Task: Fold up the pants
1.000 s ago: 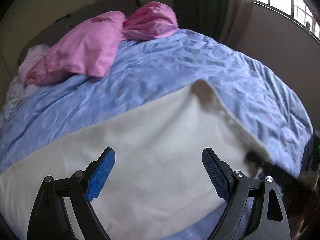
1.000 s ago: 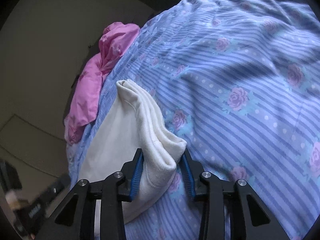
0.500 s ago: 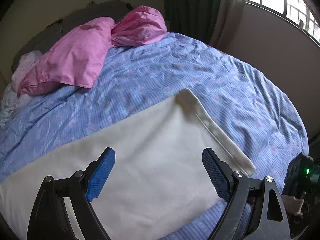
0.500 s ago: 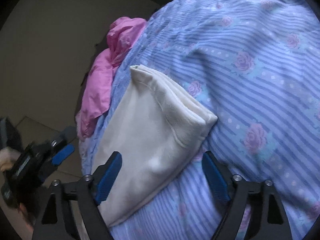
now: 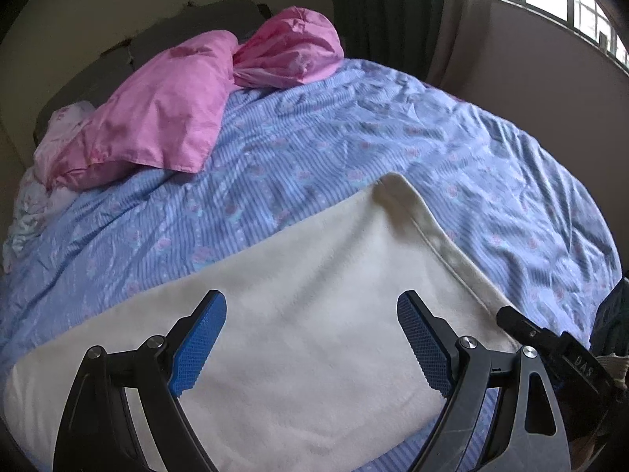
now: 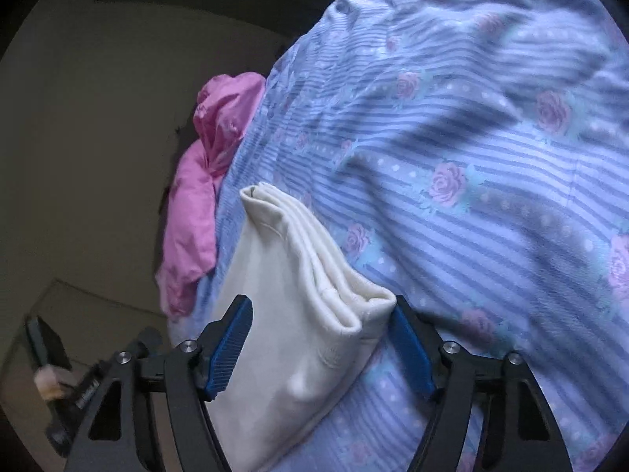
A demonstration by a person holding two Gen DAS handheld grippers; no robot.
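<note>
The cream pants [image 5: 314, 334] lie flat and folded lengthwise on the blue floral bed cover [image 5: 354, 149]. My left gripper [image 5: 312, 338] is open and hovers just above the middle of the pants, touching nothing. In the right wrist view the layered hem end of the pants [image 6: 314, 295] sits between the blue pads of my right gripper [image 6: 322, 338]. The jaws stand partly open on either side of that end, with the right pad close against the fabric. The right gripper also shows at the pants' right corner in the left wrist view [image 5: 550, 342].
A pink pillow [image 5: 165, 118] and a bunched pink cloth [image 5: 291, 51] lie at the head of the bed. A wall, dark curtain [image 5: 385, 15] and window [image 5: 558, 0] stand beyond the bed's right side. The bed edge is at my near side.
My right gripper let go of the pants' end a second ago, opened wide and pulled back, then came forward around the end again with narrower jaws. My left gripper stayed open and barely shifted.
</note>
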